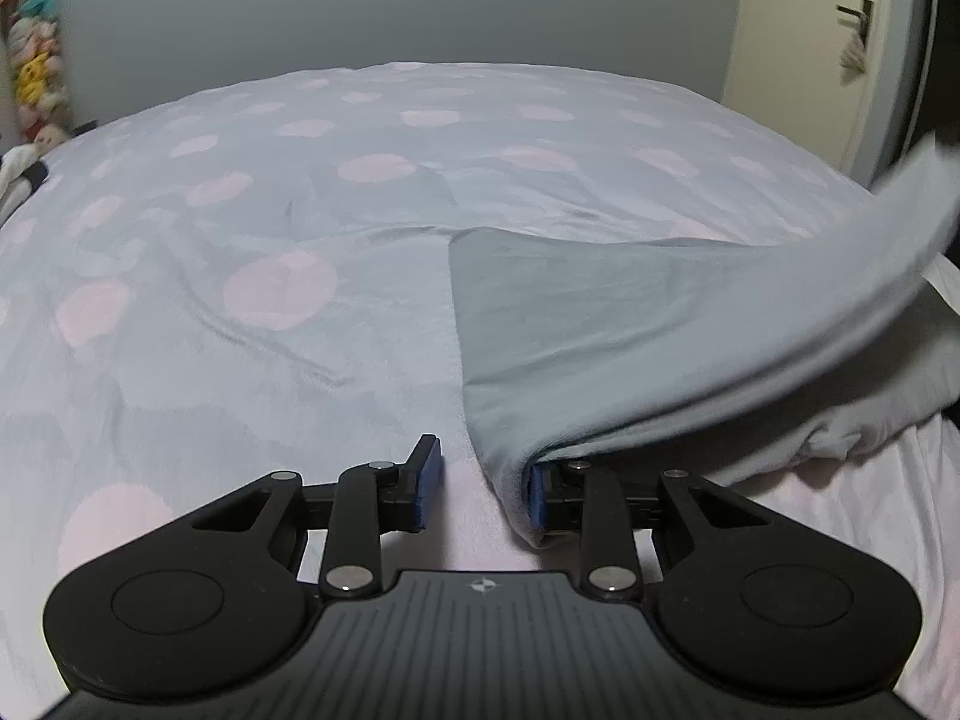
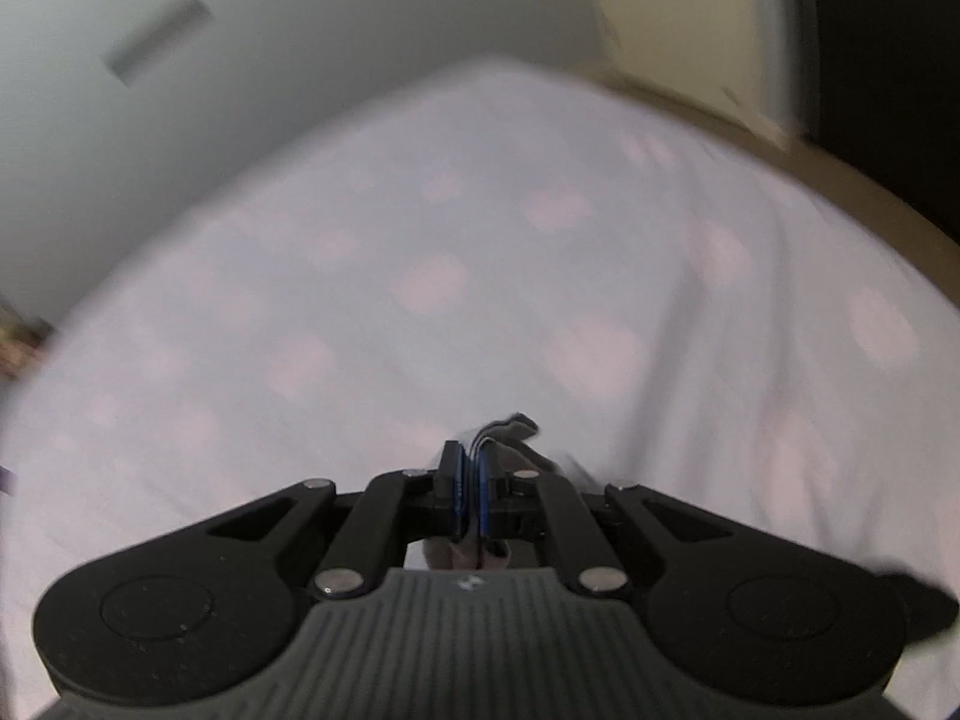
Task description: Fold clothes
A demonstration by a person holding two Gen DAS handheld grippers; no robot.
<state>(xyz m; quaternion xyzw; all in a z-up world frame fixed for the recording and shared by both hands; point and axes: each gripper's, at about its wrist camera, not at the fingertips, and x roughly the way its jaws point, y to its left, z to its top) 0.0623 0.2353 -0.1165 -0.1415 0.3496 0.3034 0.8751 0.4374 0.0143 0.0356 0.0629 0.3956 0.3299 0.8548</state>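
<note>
Now, the scene as it stands, from the fingers outward:

Left fingers: the two blue pads (image 1: 429, 483) stand apart with a gap between them; the fold of the grey garment (image 1: 630, 354) lies against the inner face of the right-side pad, while the left-side pad touches nothing.
Left gripper (image 1: 483, 489): low over the bed and pointing down at a slant; its jaws are not pressed on the cloth.
Right fingers: the blue pads (image 2: 459, 495) are pressed nearly together, and a thin bunch of grey cloth sticks out just above them.
Right gripper (image 2: 471, 495): pinching the garment's edge; the view is blurred, so the rest of the cloth is hard to tell there.
Grey garment: lying on the right part of the bed, one layer flat, another layer lifted and curving up toward the right edge of the left view.
Bed cover (image 1: 270, 276): pale, with pink round spots and some wrinkles, under everything.
Wall (image 1: 390, 6): plain grey, behind the bed.
Door (image 1: 798, 48): cream, with a dark handle, at the far right.
Soft toys (image 1: 33, 60): stacked at the far left, blurred.
</note>
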